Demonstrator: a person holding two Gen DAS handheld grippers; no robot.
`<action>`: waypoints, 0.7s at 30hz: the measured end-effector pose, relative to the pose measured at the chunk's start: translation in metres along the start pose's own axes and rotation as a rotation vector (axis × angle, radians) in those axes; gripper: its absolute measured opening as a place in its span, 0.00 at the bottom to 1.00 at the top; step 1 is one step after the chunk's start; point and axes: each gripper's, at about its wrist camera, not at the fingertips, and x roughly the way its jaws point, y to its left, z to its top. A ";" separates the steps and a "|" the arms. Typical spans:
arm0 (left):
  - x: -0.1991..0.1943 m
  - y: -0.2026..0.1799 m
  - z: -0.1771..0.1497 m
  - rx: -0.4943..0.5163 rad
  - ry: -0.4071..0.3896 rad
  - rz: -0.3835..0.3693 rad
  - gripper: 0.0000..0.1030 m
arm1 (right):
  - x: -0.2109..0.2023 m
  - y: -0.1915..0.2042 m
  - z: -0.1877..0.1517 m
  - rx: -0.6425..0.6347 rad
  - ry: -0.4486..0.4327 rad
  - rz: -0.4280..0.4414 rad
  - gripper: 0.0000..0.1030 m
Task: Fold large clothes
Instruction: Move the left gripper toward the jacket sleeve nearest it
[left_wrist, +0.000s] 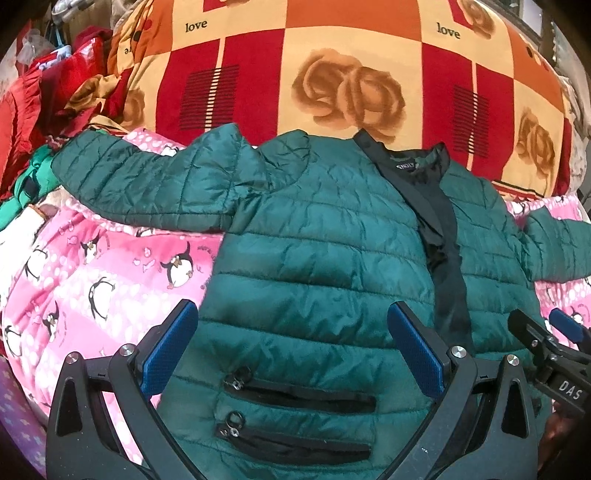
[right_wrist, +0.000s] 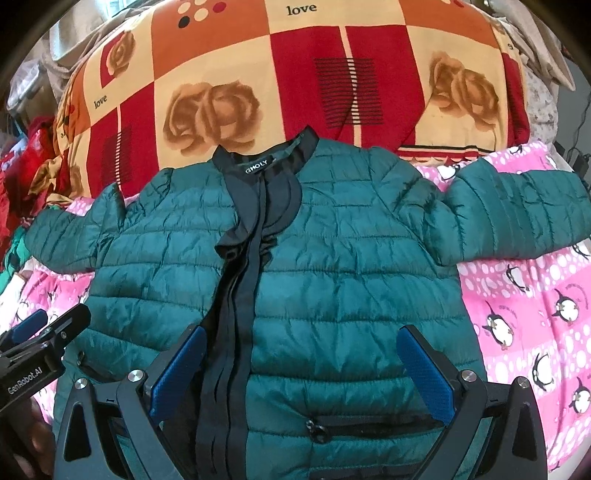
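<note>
Left gripper (left_wrist: 291, 354): jaws wide apart, nothing between the blue pads (left_wrist: 170, 350); it hovers over the lower front panel on its own side of the green quilted jacket (left_wrist: 314, 258). Whether the pads touch the fabric cannot be told. Two zip pockets (left_wrist: 295, 424) sit at 6 o'clock in the left wrist view, between the jaw arms.

Right gripper (right_wrist: 301, 373): jaws also spread, empty, over the other front panel. The black placket (right_wrist: 251, 295) runs from 12 toward 7 o'clock in the right wrist view, passing by the left-hand pad. One zip pocket (right_wrist: 369, 421) lies at 6 o'clock.

Jacket position: flat, front up, fastened, collar (right_wrist: 266, 162) at 12 o'clock, on a pink penguin-print sheet (right_wrist: 535, 314). Sleeves spread: left sleeve (left_wrist: 147, 184) toward 10 o'clock in the left view, right sleeve (right_wrist: 517, 206) toward 2 o'clock in the right view. A checked rose-print quilt (right_wrist: 295, 74) is piled beyond the collar.

Handling, judged:
- Padded shell, probably light, soft, springy; folds likely to puff back open.
- Glossy fabric looks slippery; a shallow pinch may slide off.
- Better holds: stitched edges such as cuff, hem corner or shoulder seam, where layers are thinner and firmer.
- Likely first fold: each sleeve across the chest, gripped near the cuff.
</note>
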 end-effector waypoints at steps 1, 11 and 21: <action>0.001 0.002 0.002 -0.002 -0.002 0.006 1.00 | 0.000 0.001 0.002 -0.002 0.001 0.003 1.00; 0.016 0.034 0.037 -0.025 -0.053 0.088 1.00 | 0.009 0.010 0.034 -0.008 -0.030 0.026 1.00; 0.042 0.071 0.064 -0.049 -0.073 0.163 1.00 | 0.043 0.015 0.048 0.022 0.005 0.045 1.00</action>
